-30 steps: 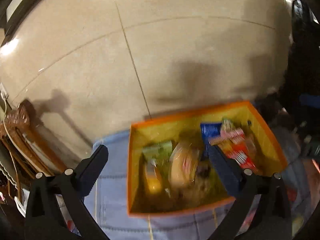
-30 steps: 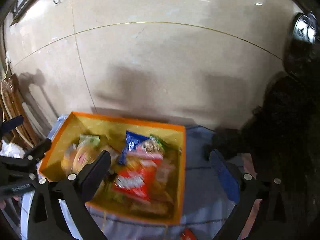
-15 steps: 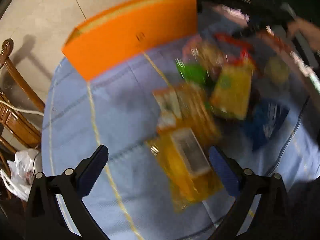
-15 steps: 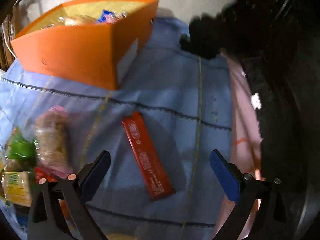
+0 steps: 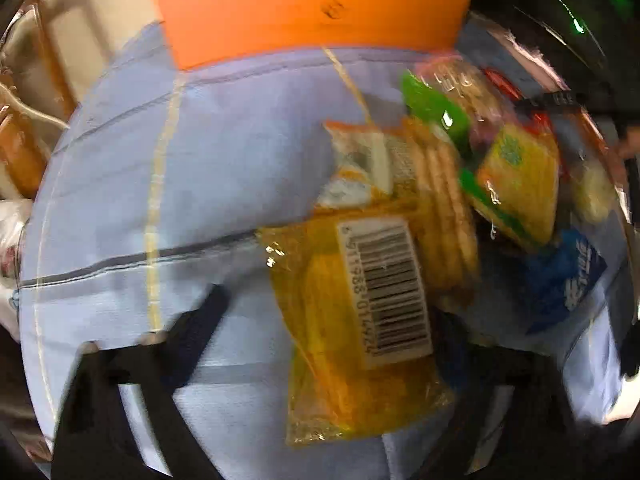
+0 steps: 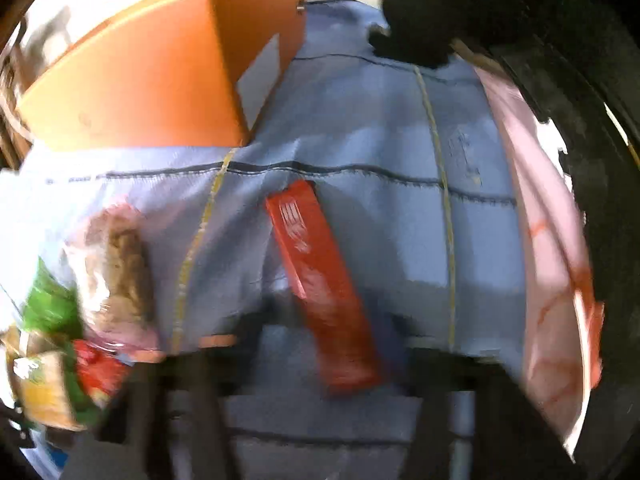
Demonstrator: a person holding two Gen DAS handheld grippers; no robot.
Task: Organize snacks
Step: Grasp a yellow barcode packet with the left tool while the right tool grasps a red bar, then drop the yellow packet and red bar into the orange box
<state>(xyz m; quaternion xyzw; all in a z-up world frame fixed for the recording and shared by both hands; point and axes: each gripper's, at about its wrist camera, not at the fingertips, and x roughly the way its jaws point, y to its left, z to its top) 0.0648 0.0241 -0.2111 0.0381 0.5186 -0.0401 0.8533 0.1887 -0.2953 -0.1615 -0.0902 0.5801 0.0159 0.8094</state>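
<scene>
An orange box stands at the far side of a blue tablecloth; it also shows in the right wrist view. In the left wrist view a yellow packet with a barcode lies between the fingers of my open left gripper, with a cracker pack, a yellow-green pack and a blue pack beyond. In the right wrist view a long red bar lies between the fingers of my open right gripper. Both views are blurred.
A heap of snack packs lies at the left of the right wrist view. A pink cloth and dark objects lie at the right. Wooden chairs stand left of the table.
Both grippers have dropped from above the orange box to low over the cloth. The left one has closed in on the yellow packet, the right one on the red bar.
</scene>
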